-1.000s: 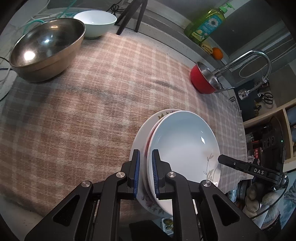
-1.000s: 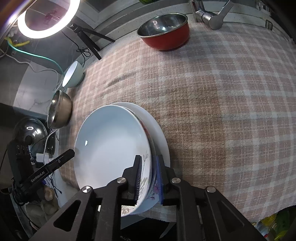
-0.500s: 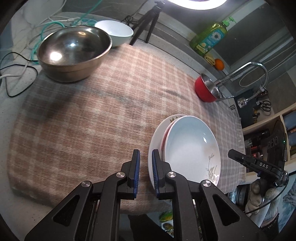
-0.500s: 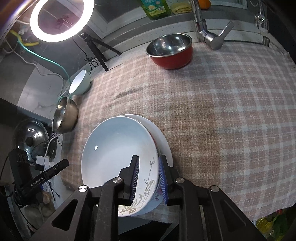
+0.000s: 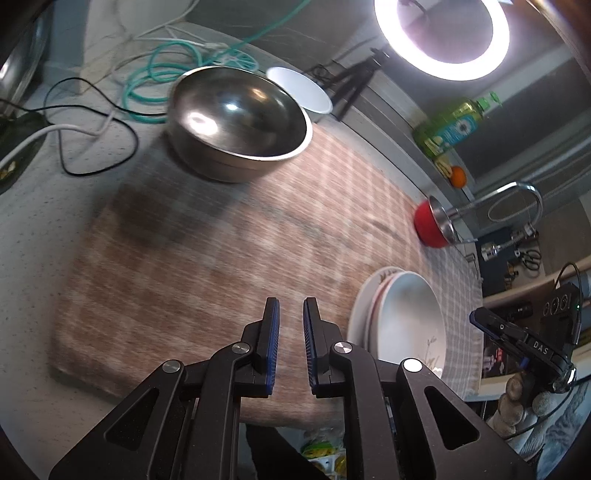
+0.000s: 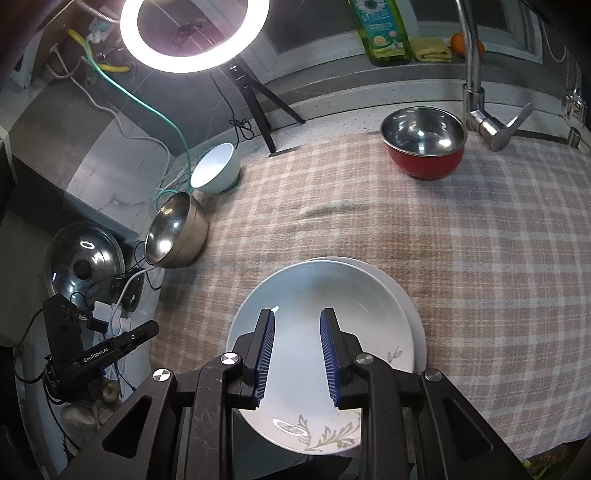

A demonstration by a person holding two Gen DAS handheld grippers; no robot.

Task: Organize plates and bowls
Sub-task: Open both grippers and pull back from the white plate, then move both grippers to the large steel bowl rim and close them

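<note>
A white deep plate with a leaf print (image 6: 325,295) lies stacked on other plates (image 6: 410,306) at the front edge of the checked cloth (image 6: 480,258). My right gripper (image 6: 298,314) hovers above it, its jaws opening with nothing between them. My left gripper (image 5: 290,302) is shut and empty over bare cloth, with the plate stack (image 5: 406,321) to its right. A large steel bowl (image 5: 240,118), a pale bowl (image 5: 299,88) and a red bowl (image 5: 428,225) stand at the far side.
A ring light (image 6: 192,33) on a tripod stands behind the cloth. A faucet (image 6: 476,85) rises beside the red bowl (image 6: 424,147). Cables (image 5: 92,122) and a pot lid (image 6: 83,262) lie left of the steel bowl (image 6: 177,236). The plates overhang the counter's front edge.
Both grippers have come off the rim of the plate stack. The left one drew away to the left; the right one rose and its jaws widened. The plates stayed on the cloth.
</note>
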